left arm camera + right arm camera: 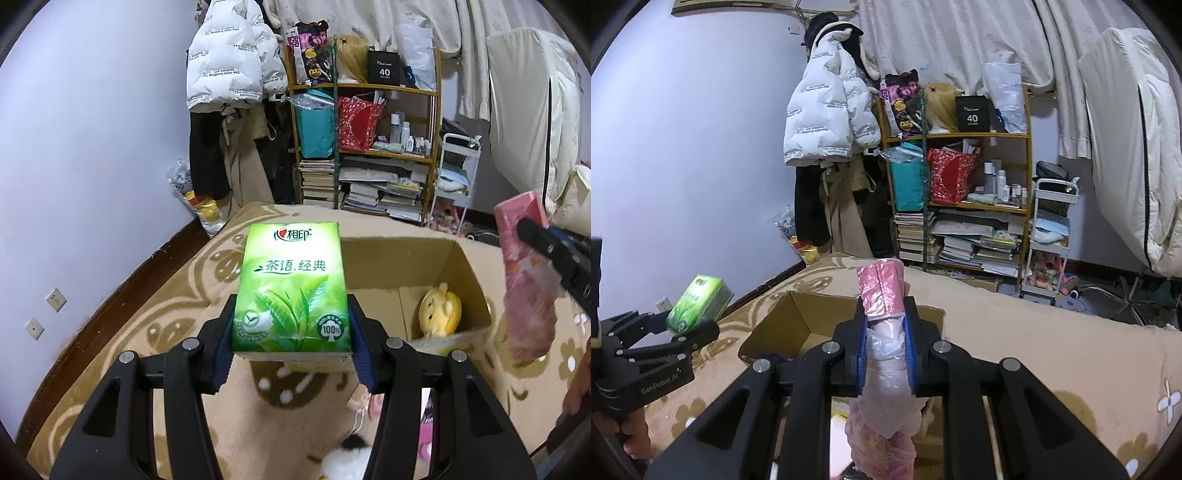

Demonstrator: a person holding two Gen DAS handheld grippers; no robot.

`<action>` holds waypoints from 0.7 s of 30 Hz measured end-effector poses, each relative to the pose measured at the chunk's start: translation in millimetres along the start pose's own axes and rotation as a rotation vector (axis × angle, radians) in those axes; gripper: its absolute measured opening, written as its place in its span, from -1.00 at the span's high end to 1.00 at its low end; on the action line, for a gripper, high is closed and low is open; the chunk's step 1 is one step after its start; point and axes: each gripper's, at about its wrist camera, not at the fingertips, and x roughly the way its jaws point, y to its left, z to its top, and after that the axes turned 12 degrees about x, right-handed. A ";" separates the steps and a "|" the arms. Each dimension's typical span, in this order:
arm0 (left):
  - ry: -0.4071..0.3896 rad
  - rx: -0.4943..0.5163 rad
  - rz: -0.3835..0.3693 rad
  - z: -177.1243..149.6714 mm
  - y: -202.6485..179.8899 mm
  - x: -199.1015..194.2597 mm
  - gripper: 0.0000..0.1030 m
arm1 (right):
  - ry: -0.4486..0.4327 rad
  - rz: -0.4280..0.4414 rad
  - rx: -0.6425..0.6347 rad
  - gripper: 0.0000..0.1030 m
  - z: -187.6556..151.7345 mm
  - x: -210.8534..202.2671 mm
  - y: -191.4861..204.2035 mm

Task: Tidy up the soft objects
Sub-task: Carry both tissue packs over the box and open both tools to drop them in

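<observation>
Altogether two tissue packs, one green pack (291, 288), one pink pack (882, 291)

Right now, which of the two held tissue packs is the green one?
The green tissue pack with tea leaves printed on it, clamped in the left gripper. The right gripper holds the pink tissue pack, with crinkled wrapping.

Green tissue pack (291, 291) showing tea-leaf artwork and white lettering, pink package (881, 291) trailing translucent pink plastic, yellow plush toy (440, 311) sitting in brown cardboard box (469, 273), tan carpet (162, 314) showing cream floral motifs, black grippers wearing blue pads (910, 350).
</observation>
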 end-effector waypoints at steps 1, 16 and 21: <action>-0.003 0.005 0.004 3.3 -0.5 2.8 -0.01 | 0.001 0.000 -0.004 0.66 0.5 3.6 1.6; -0.026 0.053 -0.023 15.7 -18.3 38.0 -0.02 | 0.001 -0.020 0.044 0.66 5.8 50.2 -3.5; -0.019 0.055 -0.045 17.7 -24.8 51.1 -0.02 | 0.020 0.001 0.074 0.65 6.1 59.9 -3.6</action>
